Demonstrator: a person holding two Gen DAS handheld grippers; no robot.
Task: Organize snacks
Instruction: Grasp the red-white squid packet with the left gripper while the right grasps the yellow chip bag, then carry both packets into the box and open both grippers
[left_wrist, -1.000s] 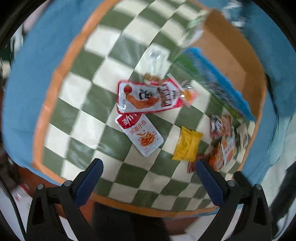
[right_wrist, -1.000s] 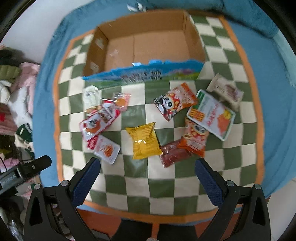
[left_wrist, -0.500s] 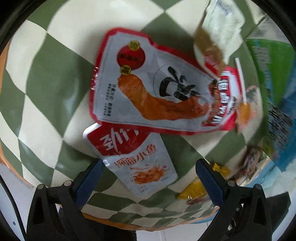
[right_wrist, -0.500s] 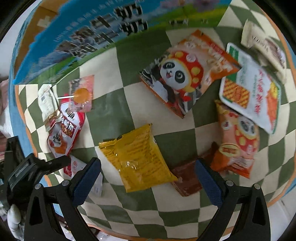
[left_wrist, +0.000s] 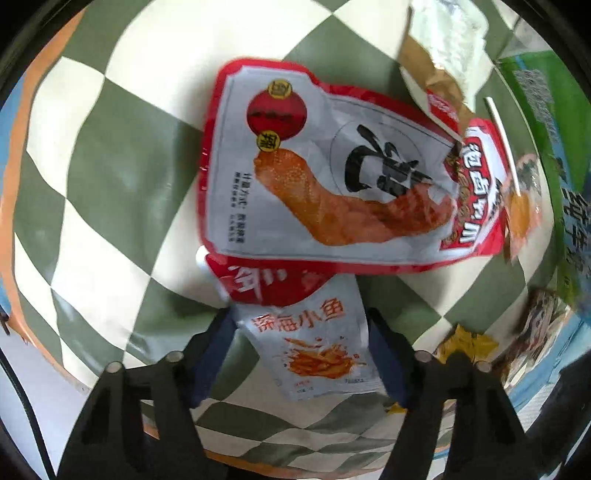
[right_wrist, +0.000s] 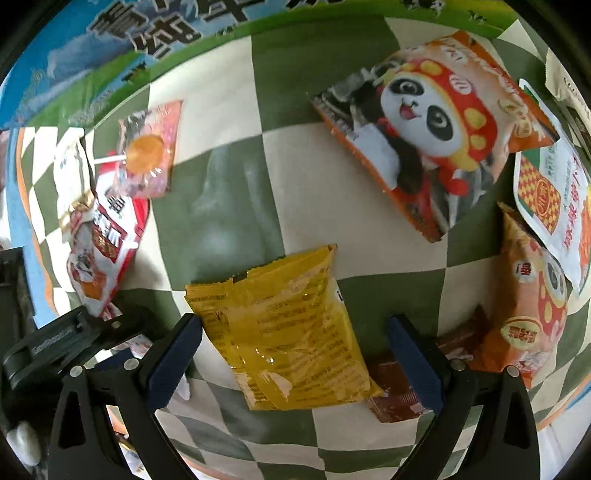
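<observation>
A small white fish snack packet (left_wrist: 314, 350) with a red top lies on the green-and-cream checked cloth (left_wrist: 110, 177). Its top edge is tucked under a larger red-and-white chicken foot packet (left_wrist: 332, 177). My left gripper (left_wrist: 300, 319) points steeply down over the small packet. Its jaws are closing and both pads touch the packet's side edges. A yellow snack packet (right_wrist: 284, 332) lies between the fingers of my right gripper (right_wrist: 293, 321), which stands open; a gap shows beside its right pad. The left gripper's body (right_wrist: 55, 343) shows at the lower left of the right wrist view.
A panda packet (right_wrist: 436, 140), an orange packet (right_wrist: 528, 306), a white-and-green pouch (right_wrist: 554, 195) and a brown packet (right_wrist: 399, 387) lie to the right. A lollipop (right_wrist: 147, 155) rests at the left. The box's blue-green printed flap (right_wrist: 110, 55) runs along the far edge.
Both grippers have come down close to the cloth. The left jaws have narrowed onto the small fish packet. The right jaws stay wide around the yellow packet.
</observation>
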